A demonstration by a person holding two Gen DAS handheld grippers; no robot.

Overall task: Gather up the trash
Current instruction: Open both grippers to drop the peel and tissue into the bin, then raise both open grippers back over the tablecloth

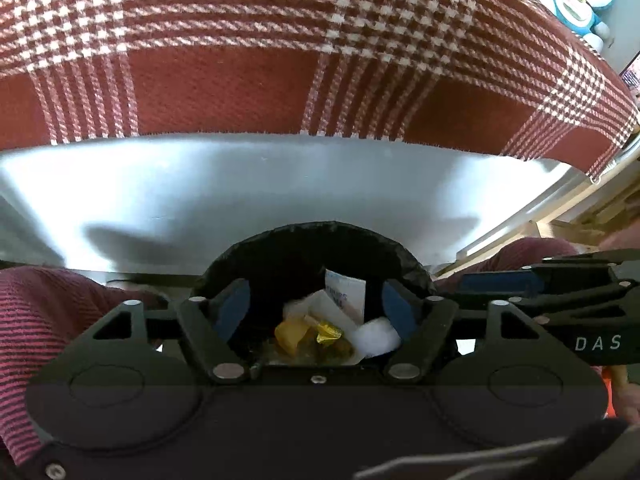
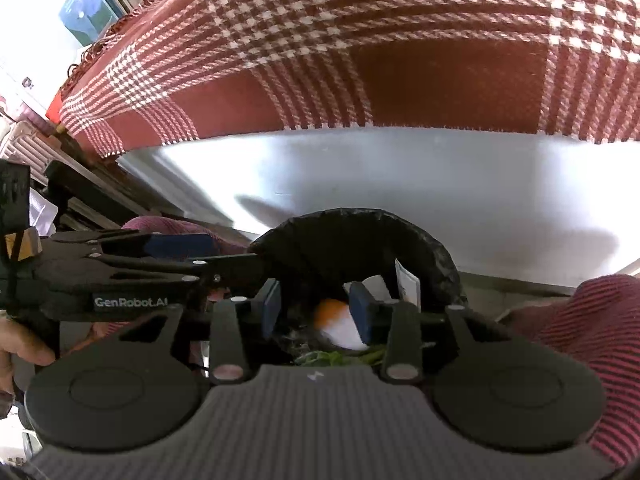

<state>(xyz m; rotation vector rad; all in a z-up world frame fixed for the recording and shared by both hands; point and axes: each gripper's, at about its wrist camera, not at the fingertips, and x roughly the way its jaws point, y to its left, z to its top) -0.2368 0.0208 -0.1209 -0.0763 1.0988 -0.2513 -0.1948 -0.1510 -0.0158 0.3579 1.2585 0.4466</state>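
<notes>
Trash: wrappers, paper and a white wad (image 1: 376, 336) lie inside the black-lined bin (image 1: 312, 240), just below the counter (image 1: 240, 184) edge.
Left hand-held gripper (image 1: 316, 304): jaws wide apart over the bin, holding nothing.
Right hand-held gripper (image 2: 316, 310): jaws parted; a blurred orange-and-white piece (image 2: 334, 322) sits between them, seemingly loose.
Progress: judged nearly finished; visible counter and plaid cloth (image 1: 280, 40) carry no litter.

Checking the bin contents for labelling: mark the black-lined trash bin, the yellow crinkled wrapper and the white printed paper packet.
black-lined trash bin (image 1: 312, 236): left wrist view, far rim of the liner.
yellow crinkled wrapper (image 1: 329, 332): left wrist view, its shiny middle.
white printed paper packet (image 1: 347, 290): left wrist view, its printed face.
</notes>
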